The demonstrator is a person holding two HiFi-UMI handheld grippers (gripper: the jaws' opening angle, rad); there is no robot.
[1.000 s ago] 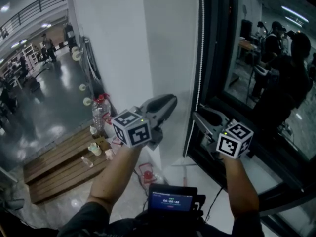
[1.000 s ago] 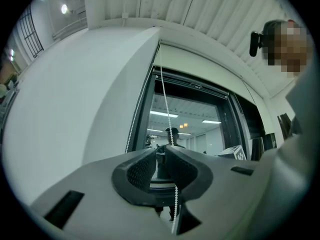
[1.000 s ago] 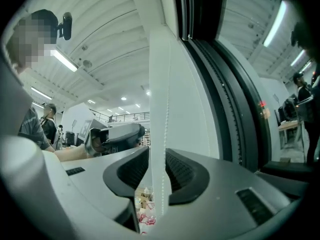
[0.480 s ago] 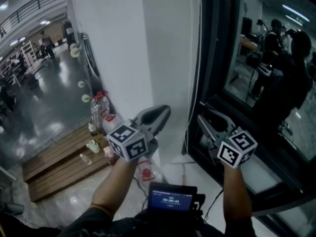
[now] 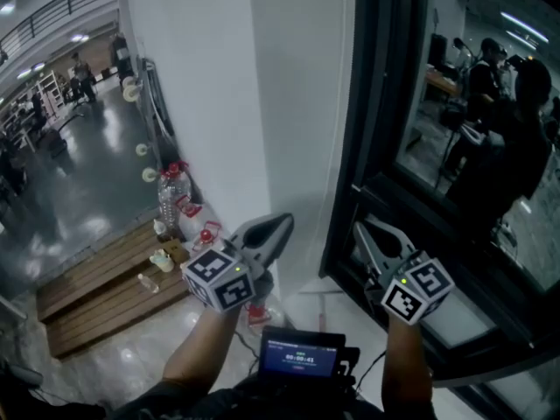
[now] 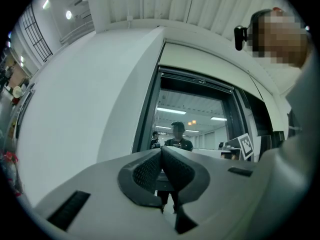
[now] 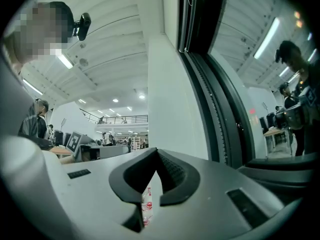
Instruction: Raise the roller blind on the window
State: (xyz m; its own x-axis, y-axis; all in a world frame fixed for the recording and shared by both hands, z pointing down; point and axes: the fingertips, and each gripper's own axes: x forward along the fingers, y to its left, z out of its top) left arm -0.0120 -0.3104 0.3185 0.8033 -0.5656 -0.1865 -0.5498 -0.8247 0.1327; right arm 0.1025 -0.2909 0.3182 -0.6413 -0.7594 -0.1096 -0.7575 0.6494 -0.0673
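The window (image 5: 464,129) is dark glass in a black frame (image 5: 372,103), with no blind over the part I can see. In the right gripper view a beaded cord (image 7: 202,91) runs along the frame, apart from the jaws. My left gripper (image 5: 273,228) points at the white wall beside the frame. It is shut, pads (image 6: 150,170) flat together, with nothing between them. My right gripper (image 5: 366,234) points at the frame's lower part. Its jaws have just been closing and the tips now meet on nothing. The left gripper view looks up into the window opening (image 6: 195,109).
A white wall (image 5: 219,77) stands left of the window. On the floor by it are a large water bottle (image 5: 169,195), small red-capped bottles (image 5: 206,234) and a wooden pallet (image 5: 96,287). A small screen (image 5: 297,354) hangs at my chest. People are reflected in the glass.
Both grippers have sunk lower and drawn back from the window frame. The right jaws, open before, have closed; the left jaws have closed fully.
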